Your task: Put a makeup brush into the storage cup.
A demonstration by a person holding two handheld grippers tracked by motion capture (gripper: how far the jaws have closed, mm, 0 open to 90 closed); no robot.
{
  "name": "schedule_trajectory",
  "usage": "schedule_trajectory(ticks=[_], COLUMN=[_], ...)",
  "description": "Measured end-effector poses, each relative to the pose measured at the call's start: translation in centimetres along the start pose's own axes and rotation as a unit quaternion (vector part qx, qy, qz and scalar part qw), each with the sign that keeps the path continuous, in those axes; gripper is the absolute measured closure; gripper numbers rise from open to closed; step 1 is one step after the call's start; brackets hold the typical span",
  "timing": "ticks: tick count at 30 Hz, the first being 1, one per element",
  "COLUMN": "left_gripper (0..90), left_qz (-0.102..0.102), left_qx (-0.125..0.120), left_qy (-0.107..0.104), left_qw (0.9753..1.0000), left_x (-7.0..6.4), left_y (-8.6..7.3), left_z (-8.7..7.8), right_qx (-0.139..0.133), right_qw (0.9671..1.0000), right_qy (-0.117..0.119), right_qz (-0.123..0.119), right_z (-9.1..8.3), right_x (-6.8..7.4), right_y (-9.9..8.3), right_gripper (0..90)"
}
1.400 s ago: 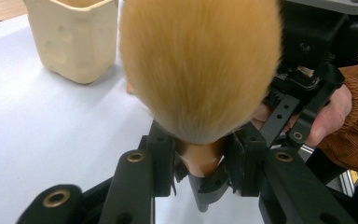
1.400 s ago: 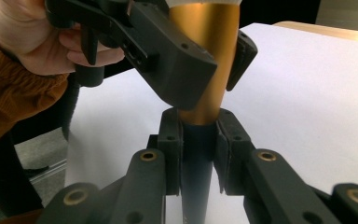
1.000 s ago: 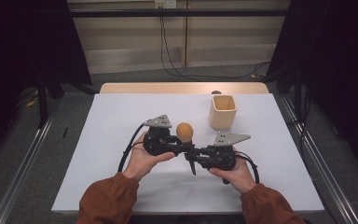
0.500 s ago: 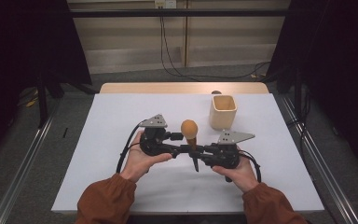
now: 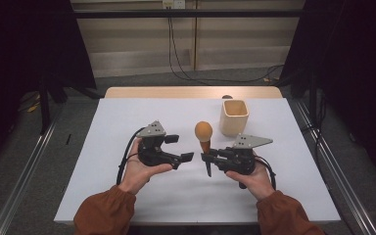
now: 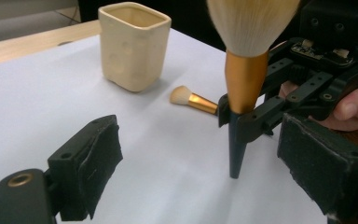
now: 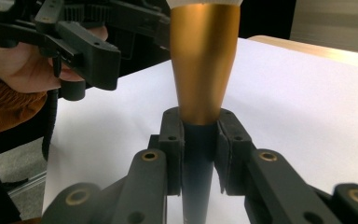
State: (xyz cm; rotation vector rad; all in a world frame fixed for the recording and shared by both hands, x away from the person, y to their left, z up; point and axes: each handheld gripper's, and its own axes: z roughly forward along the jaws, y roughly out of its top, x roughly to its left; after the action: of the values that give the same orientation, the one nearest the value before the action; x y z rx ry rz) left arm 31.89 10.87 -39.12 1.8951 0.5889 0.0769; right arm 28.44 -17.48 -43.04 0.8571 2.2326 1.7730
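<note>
Altogether two brushes point(image 6: 242, 70) point(image 6: 192, 99), one cup point(image 6: 133, 44), two tools point(image 5: 204, 158) point(image 5: 181, 147).

high view overhead, gripper views close, facing

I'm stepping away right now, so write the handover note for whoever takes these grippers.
Right gripper: shut on the large brush, held upright, bristles up, handle tip near the table.
Left gripper: open, holding nothing, beside the brush.
Small brush lies on the table near the cream cup.
Done: large brush is in a firm grip.
Left, probably: put both brushes in the cup.
</note>
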Motion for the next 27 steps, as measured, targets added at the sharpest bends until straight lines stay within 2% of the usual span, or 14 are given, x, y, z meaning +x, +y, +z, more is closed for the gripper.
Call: schedule_trajectory(ticks=[7,9,13,15,18,20,24,27], left_gripper=[7.8,7.8,5.5,4.7,4.0,3.9,3.3,2.9], left_qz=[0.006,0.003,-0.002,0.007,-0.001,0.002,0.003,0.012], left_qx=[-0.014,-0.019,-0.015,-0.010,-0.011,-0.016,-0.027,-0.028], left_qy=[0.020,0.020,0.029,0.035,0.039,0.045,0.038,0.054], left_qw=[0.9997,0.9996,0.9995,0.9993,0.9992,0.9988,0.9989,0.9981], left_x=[0.2,0.3,0.6,0.7,0.8,0.8,0.8,0.8], left_y=[-0.5,-0.6,-0.9,-1.3,-1.7,-1.8,-2.1,-2.5], left_z=[-0.9,-1.3,-1.9,-2.2,-2.6,-2.8,-3.4,-3.8], right_qx=[-0.008,-0.011,-0.014,-0.015,-0.022,-0.026,-0.030,-0.032], right_qw=[0.9999,0.9998,0.9996,0.9995,0.9992,0.9988,0.9981,0.9977], right_qy=[-0.015,-0.018,-0.024,-0.027,-0.034,-0.042,-0.054,-0.060], right_qz=[0.002,0.003,0.003,0.002,0.003,0.003,0.005,0.006], right_z=[-0.7,-0.9,-1.2,-1.4,-1.9,-2.3,-3.0,-3.3], right_x=[-0.5,-0.6,-0.9,-1.0,-1.3,-1.5,-2.0,-2.4], right_y=[0.3,0.4,0.5,0.6,0.9,1.2,1.3,1.4], right_gripper=[74.9,74.9,74.9,74.9,74.9,74.9,74.9,74.9])
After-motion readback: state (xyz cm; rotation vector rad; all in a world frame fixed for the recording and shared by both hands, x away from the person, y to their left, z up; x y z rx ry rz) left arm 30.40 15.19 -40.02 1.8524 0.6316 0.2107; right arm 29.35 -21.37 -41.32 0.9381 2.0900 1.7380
